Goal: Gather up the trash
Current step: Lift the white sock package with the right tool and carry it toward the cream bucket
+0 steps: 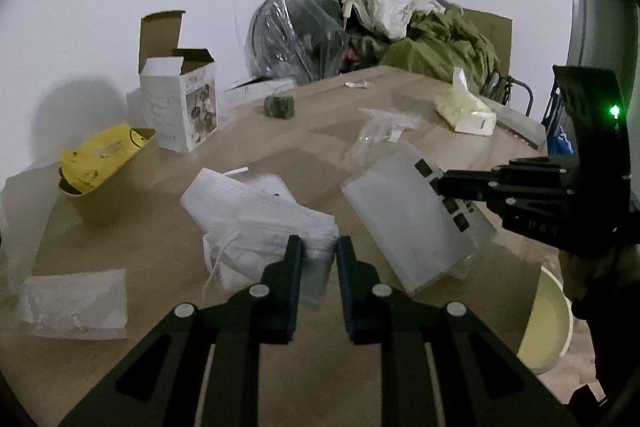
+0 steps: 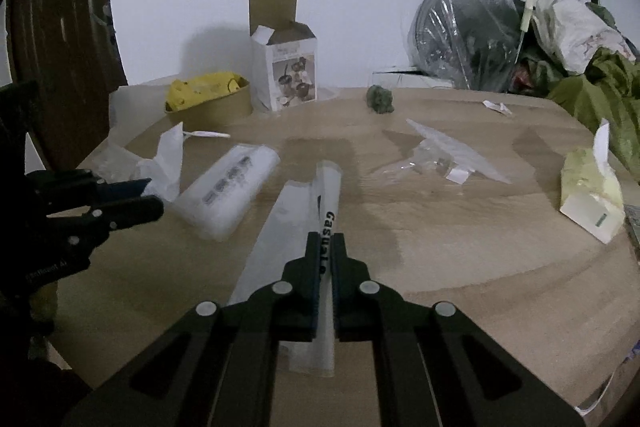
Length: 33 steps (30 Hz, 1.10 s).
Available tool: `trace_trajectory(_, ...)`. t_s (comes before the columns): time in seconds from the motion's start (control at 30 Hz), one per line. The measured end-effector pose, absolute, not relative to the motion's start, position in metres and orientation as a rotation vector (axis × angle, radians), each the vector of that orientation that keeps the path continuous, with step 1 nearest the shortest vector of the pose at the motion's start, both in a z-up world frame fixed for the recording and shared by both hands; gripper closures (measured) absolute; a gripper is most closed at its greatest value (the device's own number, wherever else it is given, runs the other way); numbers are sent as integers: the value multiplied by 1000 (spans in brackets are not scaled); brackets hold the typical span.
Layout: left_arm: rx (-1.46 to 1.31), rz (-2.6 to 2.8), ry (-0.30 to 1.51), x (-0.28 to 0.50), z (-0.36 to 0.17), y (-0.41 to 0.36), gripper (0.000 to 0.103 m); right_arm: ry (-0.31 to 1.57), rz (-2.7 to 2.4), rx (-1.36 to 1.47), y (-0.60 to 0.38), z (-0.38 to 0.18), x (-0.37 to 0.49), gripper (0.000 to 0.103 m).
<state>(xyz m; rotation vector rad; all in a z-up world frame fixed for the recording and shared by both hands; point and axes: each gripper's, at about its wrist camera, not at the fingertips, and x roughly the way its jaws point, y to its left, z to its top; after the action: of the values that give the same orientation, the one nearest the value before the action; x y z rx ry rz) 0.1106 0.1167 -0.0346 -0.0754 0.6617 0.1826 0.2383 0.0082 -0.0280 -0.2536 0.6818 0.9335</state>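
My left gripper (image 1: 318, 247) is shut on a stack of white face masks (image 1: 256, 211) and holds it over the wooden table (image 1: 160, 239). My right gripper (image 2: 325, 241) is shut on a flat clear plastic package (image 2: 320, 199) printed with black letters; the left wrist view shows it as a frosted packet (image 1: 404, 211) held by the right gripper (image 1: 438, 183). In the right wrist view the left gripper (image 2: 154, 197) is at the left edge, with the masks (image 2: 230, 191) beside it.
On the table: a brown bowl with a yellow wrapper (image 1: 104, 163), an open white carton (image 1: 180, 107), a green lump (image 1: 279, 105), clear plastic film (image 2: 440, 155), a tissue pack (image 2: 588, 195), a flat white bag (image 1: 72, 303). A pale bin (image 1: 544, 323) stands below the table's right edge.
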Motion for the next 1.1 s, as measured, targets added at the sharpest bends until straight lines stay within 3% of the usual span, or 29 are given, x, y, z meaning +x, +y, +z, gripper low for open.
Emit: trace_trajectory(1.1,-14,-53,539,74,-21,20,86,567,742,-201,-117,-1,152,99)
